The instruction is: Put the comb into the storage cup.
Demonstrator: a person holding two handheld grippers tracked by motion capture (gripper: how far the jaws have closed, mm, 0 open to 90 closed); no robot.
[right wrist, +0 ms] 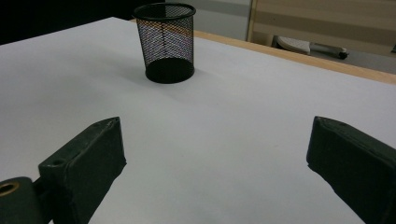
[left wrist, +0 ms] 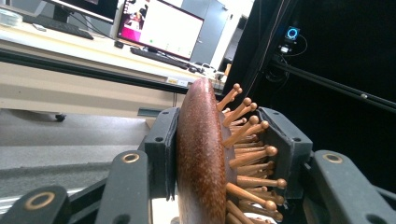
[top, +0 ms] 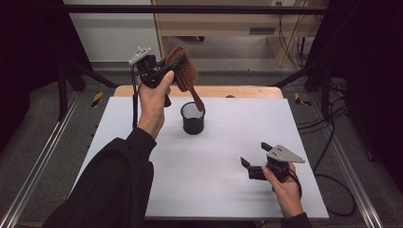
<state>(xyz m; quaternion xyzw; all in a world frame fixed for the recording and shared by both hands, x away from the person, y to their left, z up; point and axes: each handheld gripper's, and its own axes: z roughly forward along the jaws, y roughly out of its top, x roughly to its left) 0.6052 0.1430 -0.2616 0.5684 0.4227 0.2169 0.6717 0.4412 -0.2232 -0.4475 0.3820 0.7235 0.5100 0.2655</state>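
Right gripper (top: 254,159) rests low on the sheet (top: 228,190), jaws spread wide, nothing between them. Farther out, the mesh cup (top: 193,118) stands upright mid-table. Up above it, the left gripper (top: 164,66) is clamped on the brush (top: 185,75) head, handle angling down to the cup's rim.

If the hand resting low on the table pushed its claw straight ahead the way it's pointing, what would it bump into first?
Probably the black mesh cup. The right claw sits open, low over the white table sheet, which lies bare between them. The cup stands slightly left of the midline, so the claw might slip just past it.
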